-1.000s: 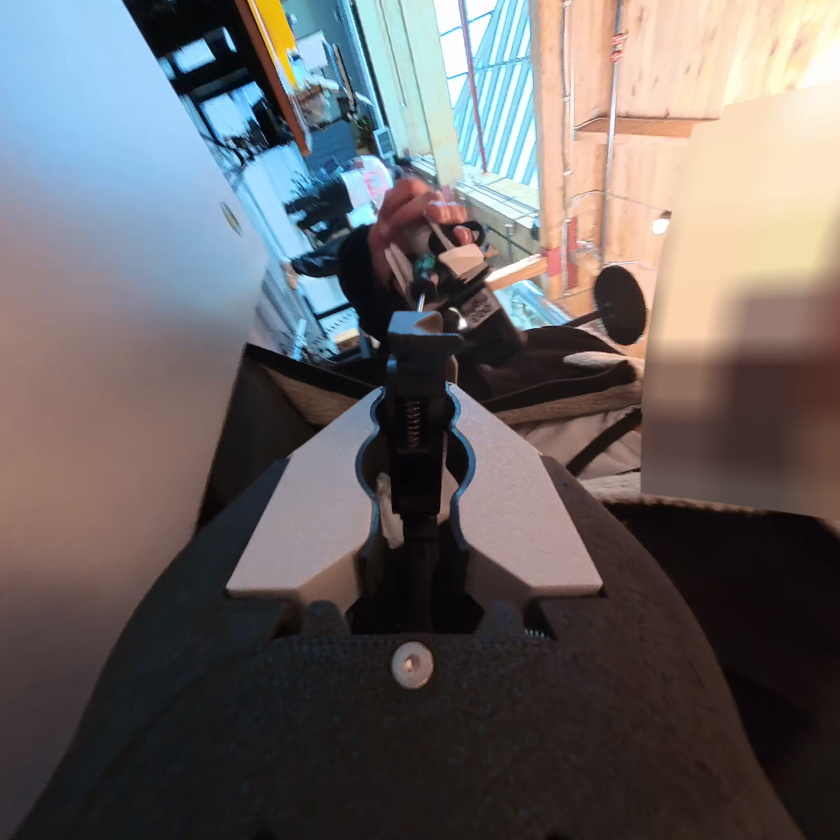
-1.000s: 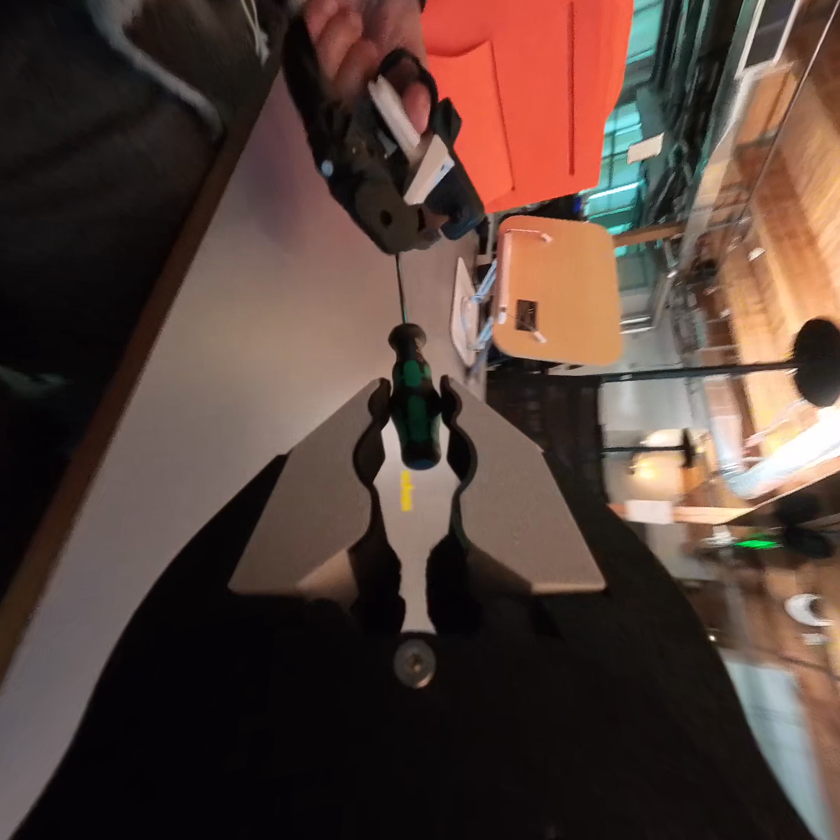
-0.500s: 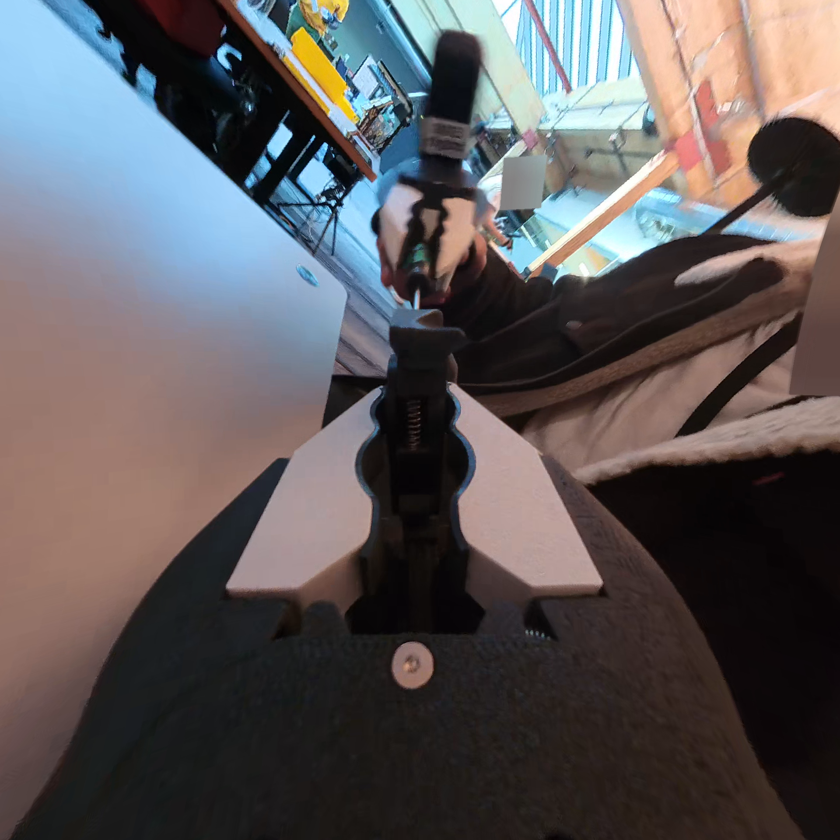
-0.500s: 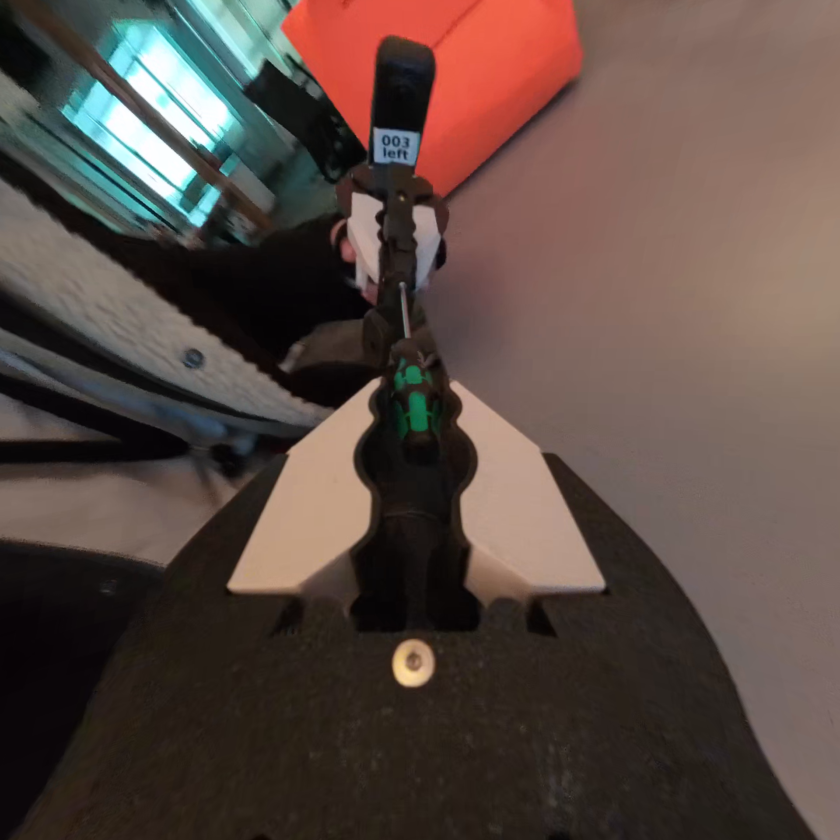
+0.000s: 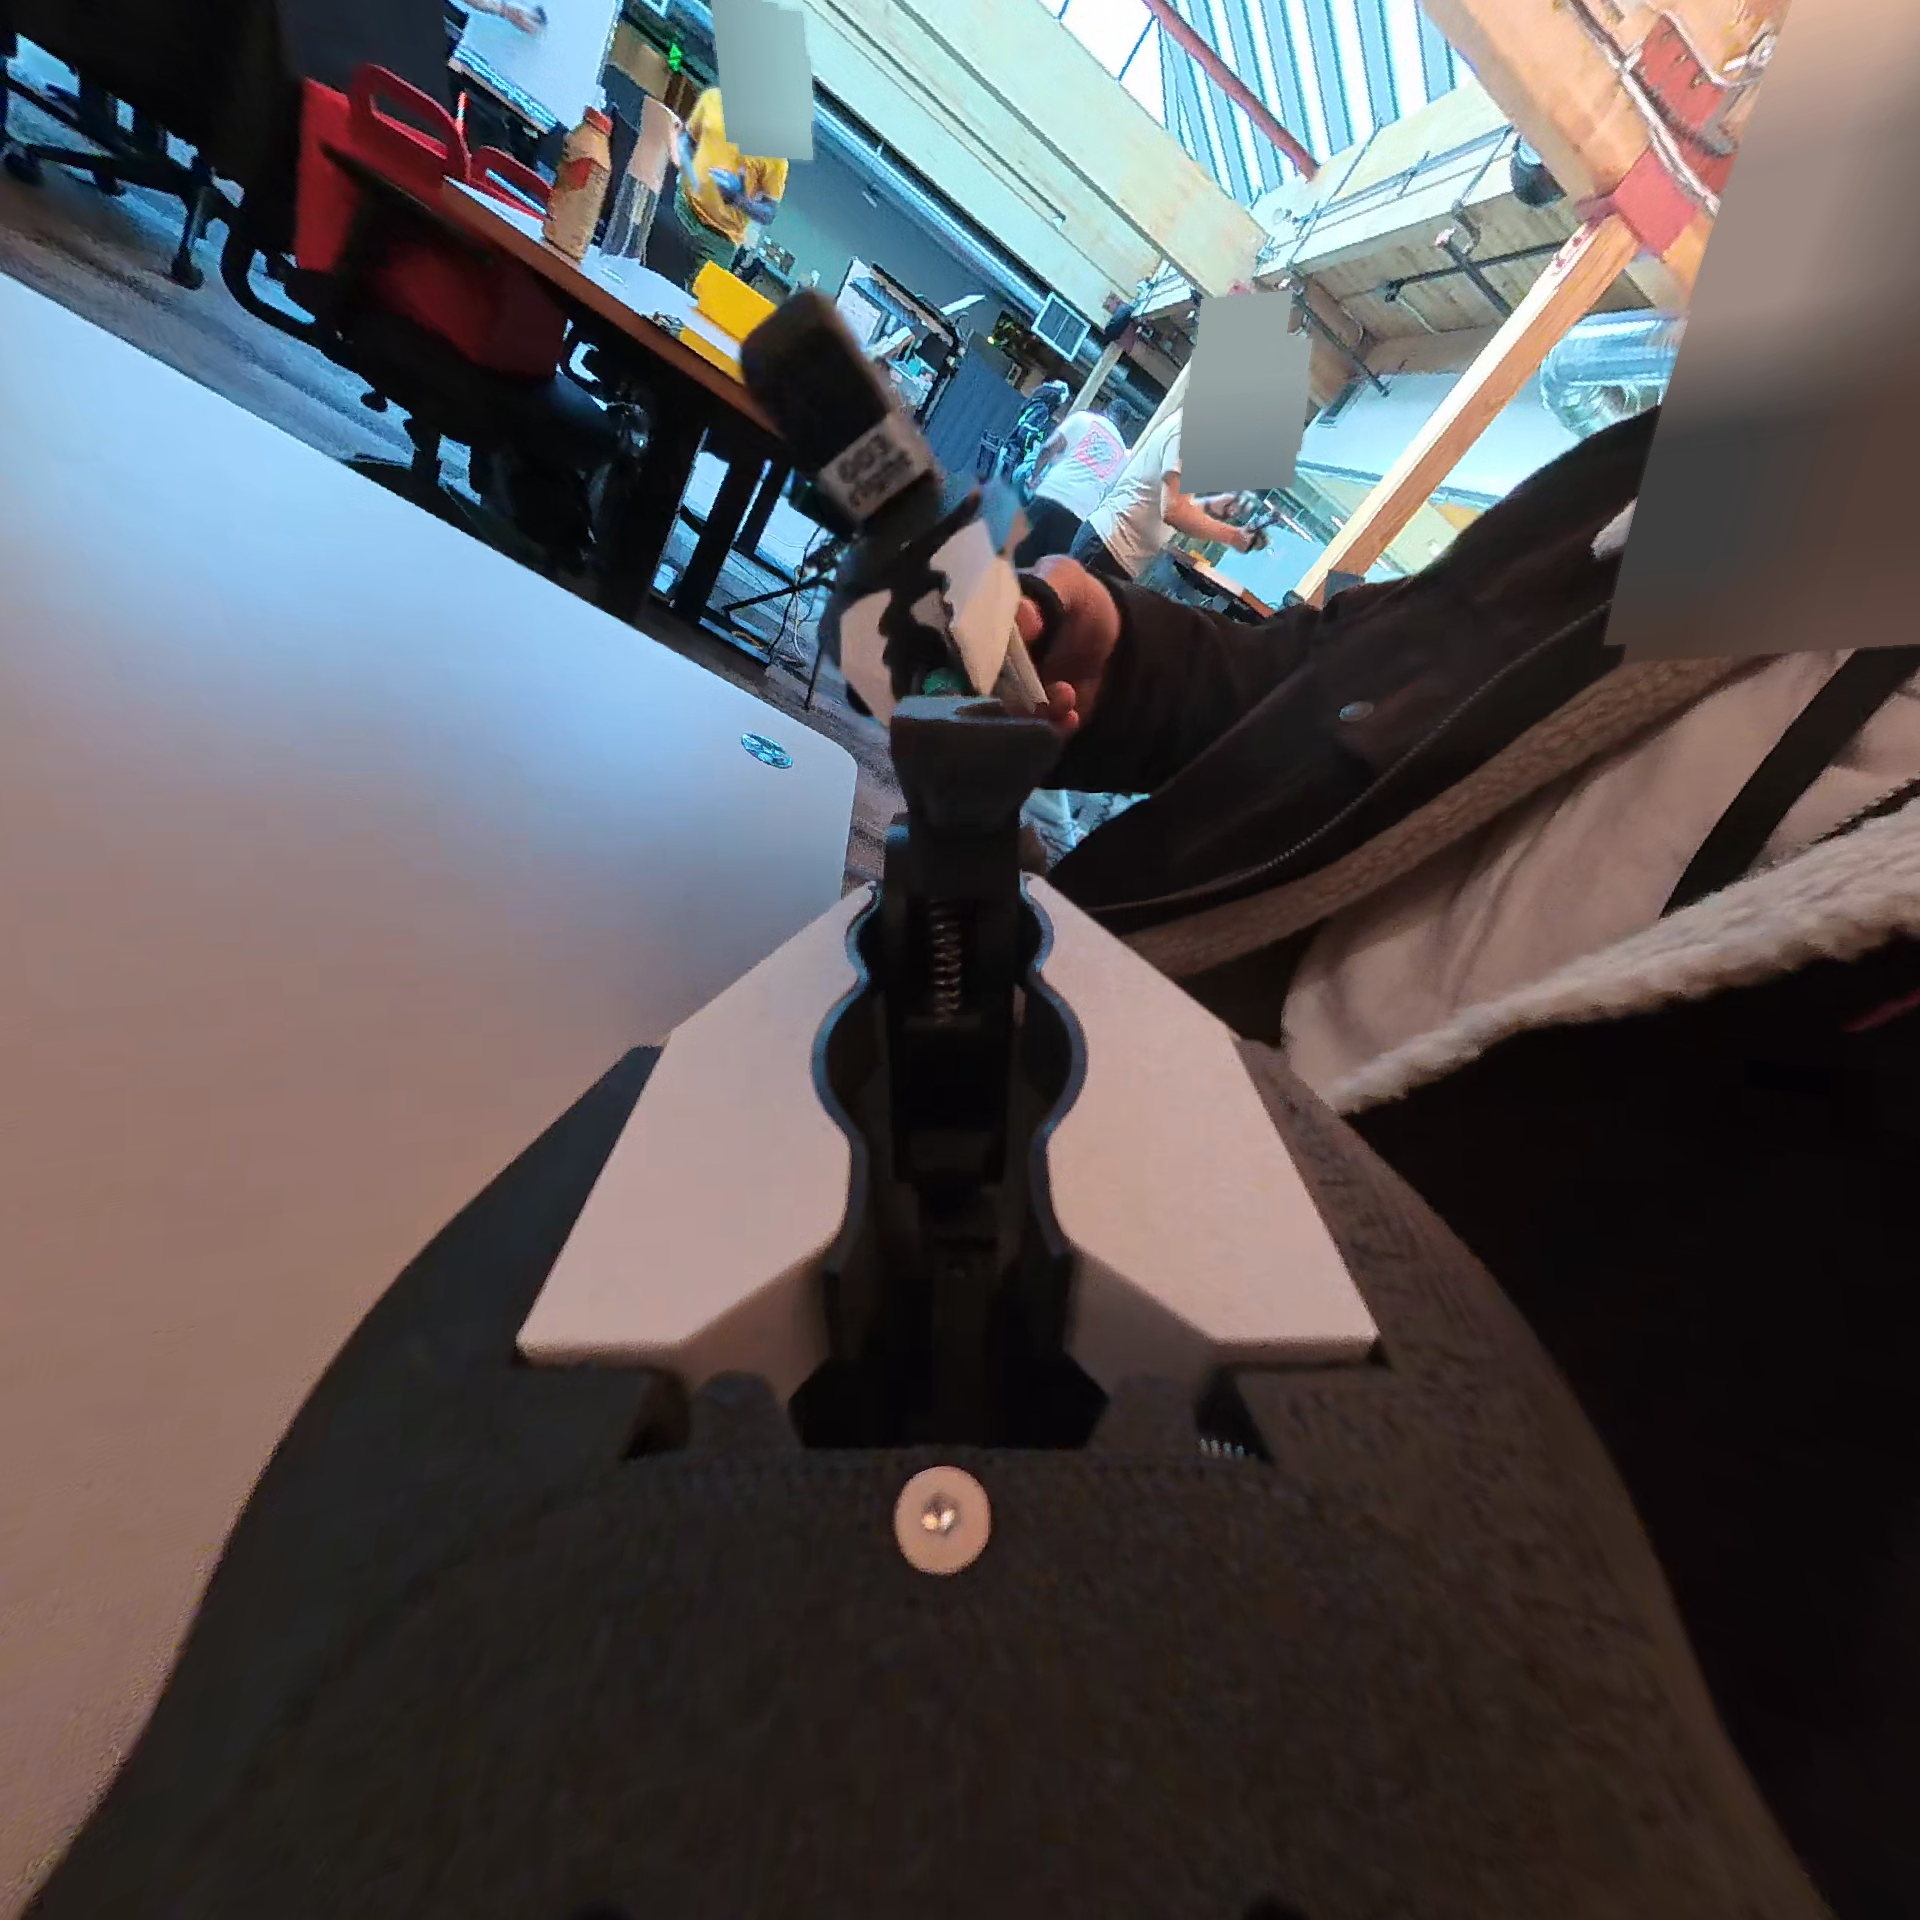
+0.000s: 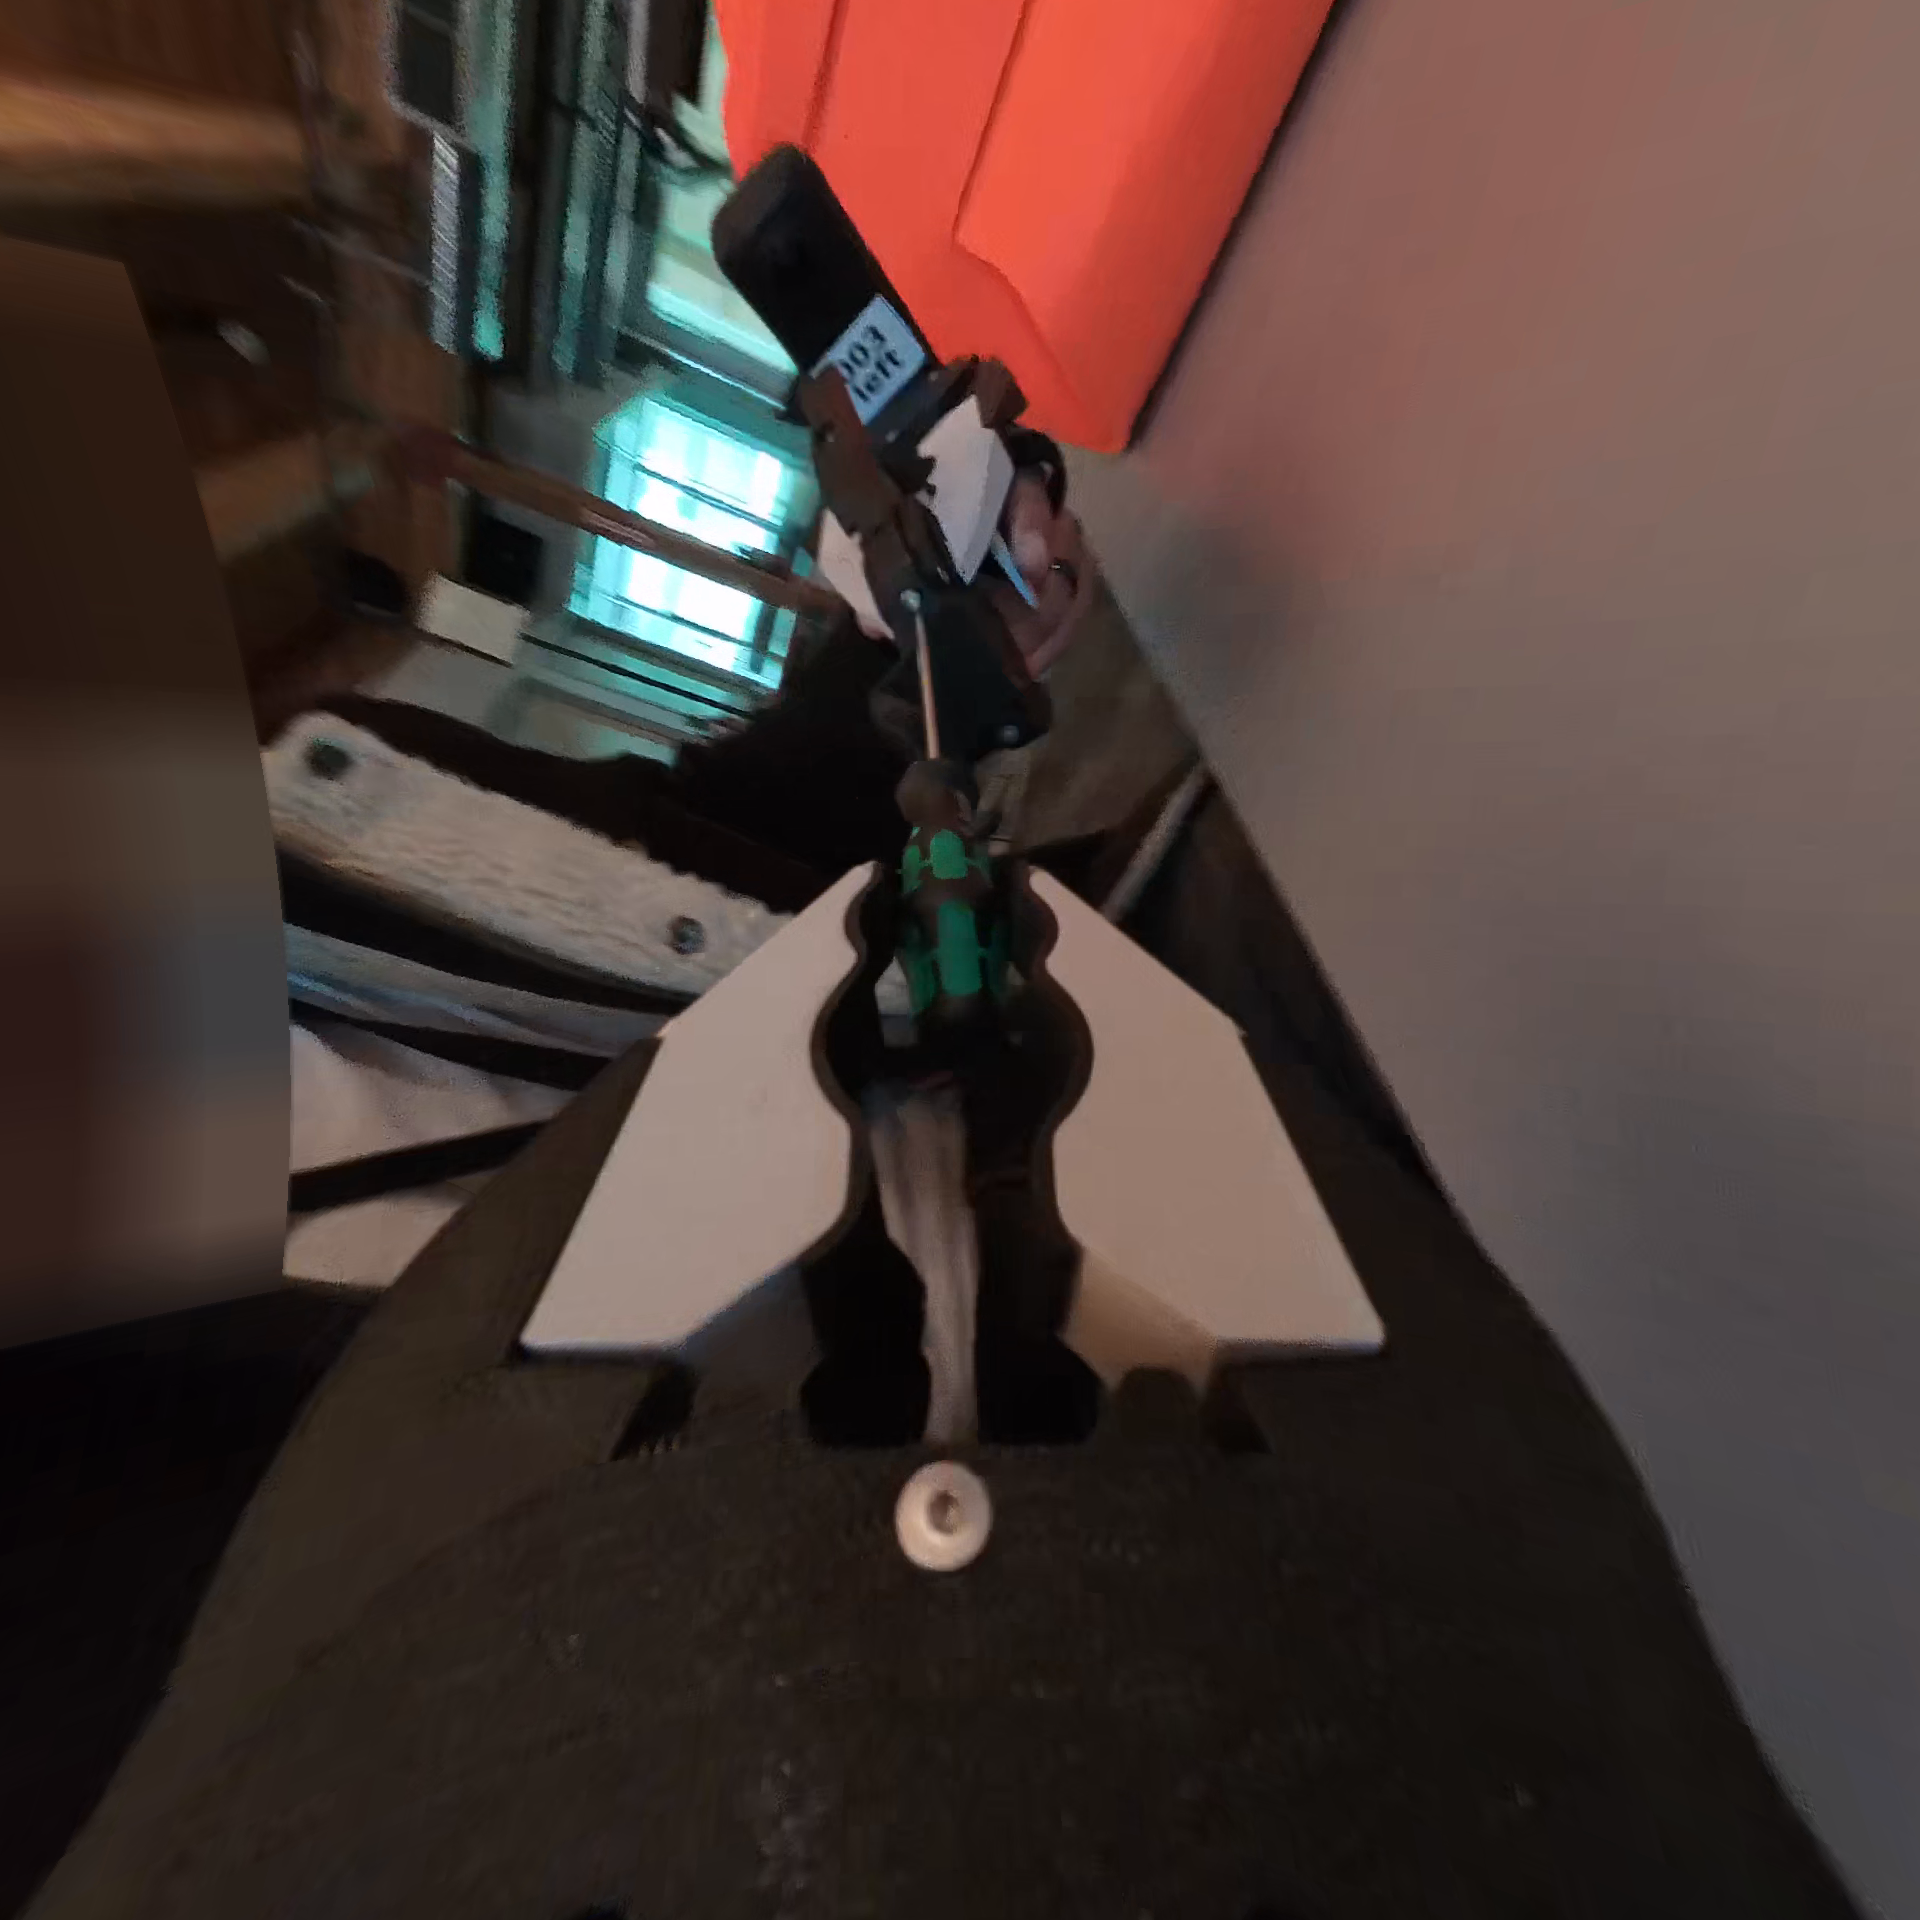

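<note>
My left gripper (image 5: 951, 899) is shut on a black spring-loaded part (image 5: 961, 790) that sticks out ahead of its white fingers (image 5: 727, 1143). My right gripper (image 6: 951, 878) is shut on a screwdriver with a green and black handle (image 6: 945, 935). The screwdriver's thin shaft (image 6: 925, 675) reaches to the black part (image 6: 982, 675) held in the left gripper, seen farther off in the right wrist view (image 6: 961, 488). In the left wrist view the right gripper (image 5: 935, 613) shows just behind the part, held by a hand (image 5: 1075, 634). The screwdriver's tip is hidden.
A white table (image 5: 312, 779) lies to the left and also shows in the right wrist view (image 6: 1610, 727). An orange box-like object (image 6: 1039, 156) stands on it. The person's dark jacket (image 5: 1351, 748) is close on the right. Other desks, chairs and people are far behind.
Both grippers have tilted and both views have swung round. Each gripper now leans in the other's view. The screwdriver shaft stays pointed at the black part, and both grips hold.
</note>
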The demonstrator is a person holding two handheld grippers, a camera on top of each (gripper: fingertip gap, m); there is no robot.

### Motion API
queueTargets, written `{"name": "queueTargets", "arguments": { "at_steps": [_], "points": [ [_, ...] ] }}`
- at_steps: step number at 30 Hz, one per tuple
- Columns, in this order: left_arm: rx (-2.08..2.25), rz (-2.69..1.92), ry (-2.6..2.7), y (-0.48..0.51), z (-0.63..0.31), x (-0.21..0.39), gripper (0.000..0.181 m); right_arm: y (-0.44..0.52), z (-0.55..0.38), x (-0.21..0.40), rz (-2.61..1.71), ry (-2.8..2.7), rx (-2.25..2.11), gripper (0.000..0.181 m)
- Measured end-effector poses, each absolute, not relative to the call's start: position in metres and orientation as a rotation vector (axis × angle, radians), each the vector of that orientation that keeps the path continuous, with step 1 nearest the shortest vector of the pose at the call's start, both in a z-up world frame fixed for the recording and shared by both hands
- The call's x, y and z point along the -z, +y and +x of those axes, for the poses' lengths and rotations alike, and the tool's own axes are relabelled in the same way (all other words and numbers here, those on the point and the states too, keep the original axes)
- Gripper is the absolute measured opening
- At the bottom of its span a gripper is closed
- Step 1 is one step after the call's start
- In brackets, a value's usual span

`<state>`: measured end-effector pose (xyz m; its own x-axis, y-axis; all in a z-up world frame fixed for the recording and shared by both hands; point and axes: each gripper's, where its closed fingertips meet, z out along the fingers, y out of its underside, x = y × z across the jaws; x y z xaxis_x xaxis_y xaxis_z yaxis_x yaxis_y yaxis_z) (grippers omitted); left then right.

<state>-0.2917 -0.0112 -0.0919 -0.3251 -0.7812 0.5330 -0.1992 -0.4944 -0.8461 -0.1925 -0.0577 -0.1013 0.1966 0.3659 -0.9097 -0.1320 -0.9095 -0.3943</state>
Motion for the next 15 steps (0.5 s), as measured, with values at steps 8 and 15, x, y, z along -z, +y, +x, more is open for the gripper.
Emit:
{"name": "queueTargets", "arguments": {
  "at_steps": [8,15],
  "points": [
    [2.097,-1.548,1.114,-0.008,-0.292,0.08,0.022,-0.057,-0.186,0.08,-1.756,-1.02,-0.724,0.021],
    [2.16,-1.567,1.11,-0.016,-0.294,0.08,0.022,-0.06,-0.189,0.068,-1.464,-1.26,-0.16,0.021]
  ]
}}
